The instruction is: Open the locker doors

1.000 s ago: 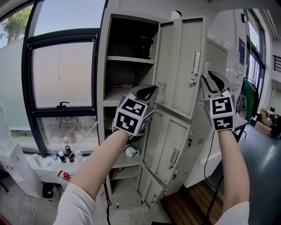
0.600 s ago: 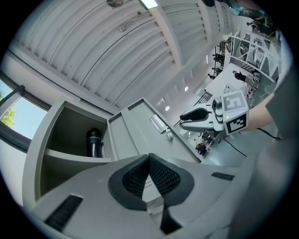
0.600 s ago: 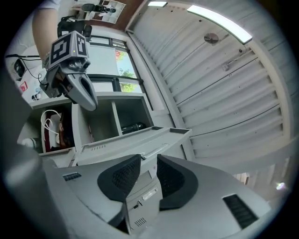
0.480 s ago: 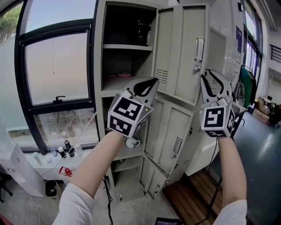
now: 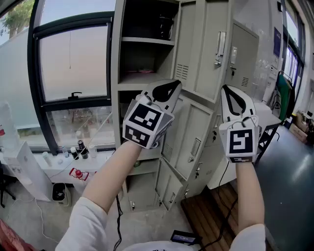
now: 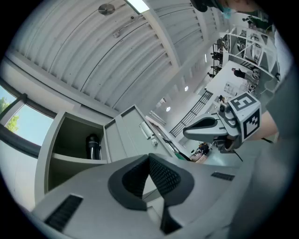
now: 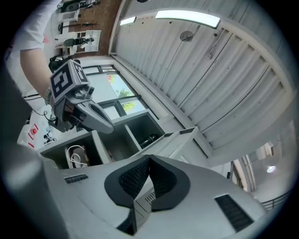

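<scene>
Your left gripper point(image 5: 167, 90): jaws together, empty. Your right gripper point(image 5: 235, 100): jaws closing, nothing between. Still-shut locker door point(image 5: 247, 56) lies beyond, up-right; right gripper nearer, latch point(image 5: 233, 55) upright.

Locker doors point(image 5: 205, 46) — matt painted metal; floor boards point(image 5: 208, 215) — smooth wood.

Daylight floods in through the window point(image 5: 73, 61) left of the left gripper point(image 5: 174, 86), pale and washed out. Above that gripper the open locker point(image 5: 116, 59) sits in deep shadow inside. In the gripper views a ceiling lamp point(image 6: 138, 4) glares overhead, straight lines bow hard, the corners go black, and the nearest jaw surfaces look soft and unfocused.
</scene>
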`<state>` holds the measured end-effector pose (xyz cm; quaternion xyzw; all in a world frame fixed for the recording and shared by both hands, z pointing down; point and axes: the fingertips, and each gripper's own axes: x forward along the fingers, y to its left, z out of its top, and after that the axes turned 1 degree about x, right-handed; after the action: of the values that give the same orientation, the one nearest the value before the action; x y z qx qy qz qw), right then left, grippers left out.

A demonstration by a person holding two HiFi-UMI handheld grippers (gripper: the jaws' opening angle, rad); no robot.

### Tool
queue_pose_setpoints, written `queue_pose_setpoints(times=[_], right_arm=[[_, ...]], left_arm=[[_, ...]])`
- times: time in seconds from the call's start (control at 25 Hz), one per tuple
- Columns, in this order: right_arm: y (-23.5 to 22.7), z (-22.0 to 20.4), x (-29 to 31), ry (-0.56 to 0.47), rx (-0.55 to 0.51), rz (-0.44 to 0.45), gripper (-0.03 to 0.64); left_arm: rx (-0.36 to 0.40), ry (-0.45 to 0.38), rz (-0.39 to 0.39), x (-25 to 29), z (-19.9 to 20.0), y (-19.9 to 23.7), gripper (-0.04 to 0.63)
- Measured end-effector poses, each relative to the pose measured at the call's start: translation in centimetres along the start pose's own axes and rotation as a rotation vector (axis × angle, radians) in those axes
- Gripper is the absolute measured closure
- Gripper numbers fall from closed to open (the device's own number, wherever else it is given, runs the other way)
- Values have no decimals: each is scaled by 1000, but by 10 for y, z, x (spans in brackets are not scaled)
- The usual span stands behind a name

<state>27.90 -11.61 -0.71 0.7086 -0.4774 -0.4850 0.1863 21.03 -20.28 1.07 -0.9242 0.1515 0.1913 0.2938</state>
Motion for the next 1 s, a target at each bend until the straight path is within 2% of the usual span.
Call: queue_pose_setpoints(times=[0.24, 0.52, 0.72, 1.0], right_arm=[[16, -4, -37, -38, 81, 83, 592], [41, -8, -75, -70, 254, 162, 592], [80, -24, -98, -41, 377, 233, 592], [127, -44, -126, 20, 527, 303, 592]], left_arm=[[-18, 39, 66, -9, -3, -38, 591], [-12, 97, 112, -32, -8, -88, 591], [2, 166, 113, -52, -26, -122, 591], [-41, 206, 131, -79, -47, -147, 592]])
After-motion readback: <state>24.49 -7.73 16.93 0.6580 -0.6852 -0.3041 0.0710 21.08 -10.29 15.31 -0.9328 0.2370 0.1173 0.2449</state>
